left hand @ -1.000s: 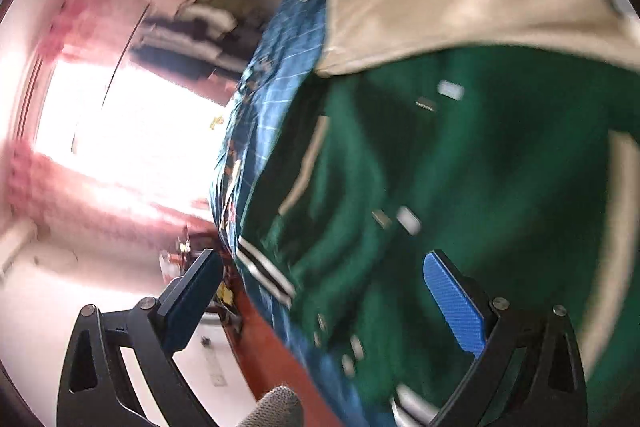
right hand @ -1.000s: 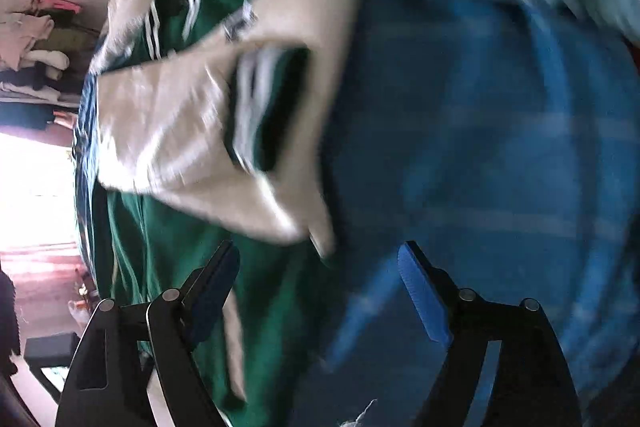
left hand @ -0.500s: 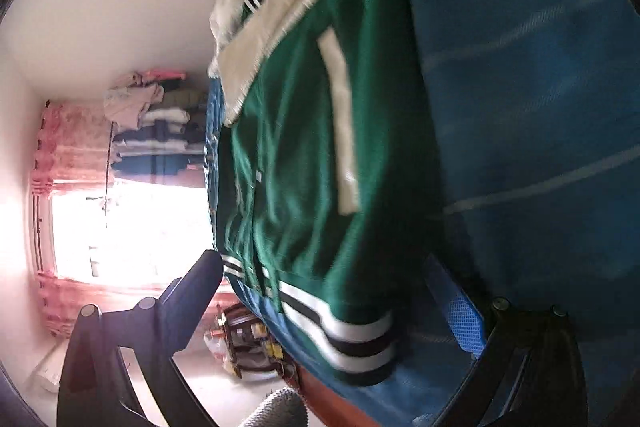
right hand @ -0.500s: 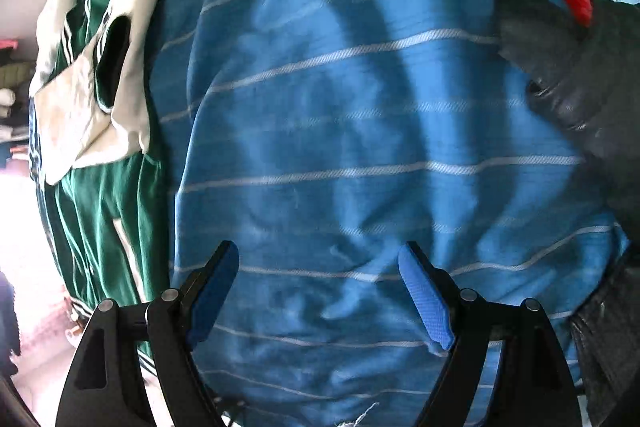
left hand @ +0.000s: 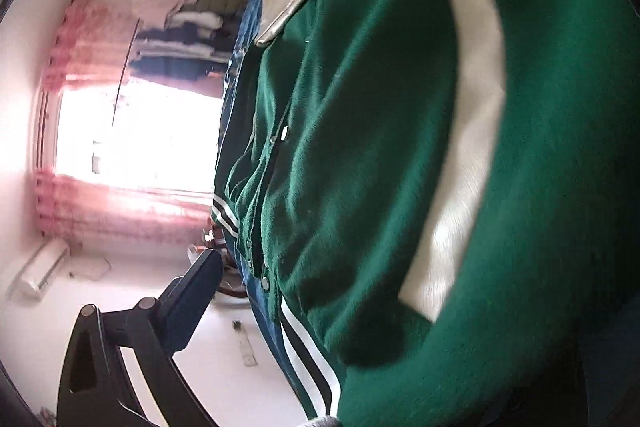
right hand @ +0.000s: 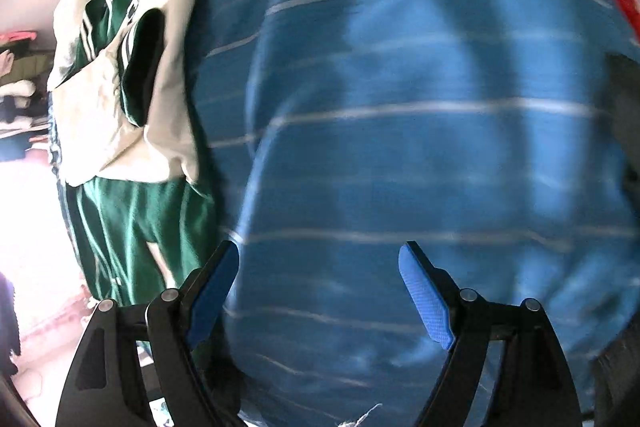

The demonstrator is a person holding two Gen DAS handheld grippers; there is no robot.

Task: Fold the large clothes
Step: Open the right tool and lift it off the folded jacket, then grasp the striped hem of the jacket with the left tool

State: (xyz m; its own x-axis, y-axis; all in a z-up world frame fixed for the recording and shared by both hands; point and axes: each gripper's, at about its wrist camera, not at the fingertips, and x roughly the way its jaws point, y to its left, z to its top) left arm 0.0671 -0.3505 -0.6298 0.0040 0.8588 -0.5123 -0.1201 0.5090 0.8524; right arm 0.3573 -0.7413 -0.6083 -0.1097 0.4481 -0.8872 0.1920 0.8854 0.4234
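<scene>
Jacket [left hand: 360,147]: soft, thick, probably heavy; best gripped at striped hem.
Left gripper [left hand: 320,367]: jacket hid one finger; cannot tell.
Right gripper [right hand: 320,291]: wide, empty, above sheet [right hand: 400,107].

My gripper's fingers [right hand: 428,303] wear dimpled blue pads on matt black plastic, above woven striped bedsheet [right hand: 400,147]; the green jacket [left hand: 360,167] looks fleecy.

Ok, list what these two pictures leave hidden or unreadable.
- Left gripper, left wrist view: only one finger shows; the green jacket covers the other, so its grip is unclear.
- Jacket hem, left wrist view: cut off by the bottom edge.
- Dark object, right wrist view: cut off at the right edge, blurred.
- Clothes shelf, left wrist view: too small and glared out.
</scene>
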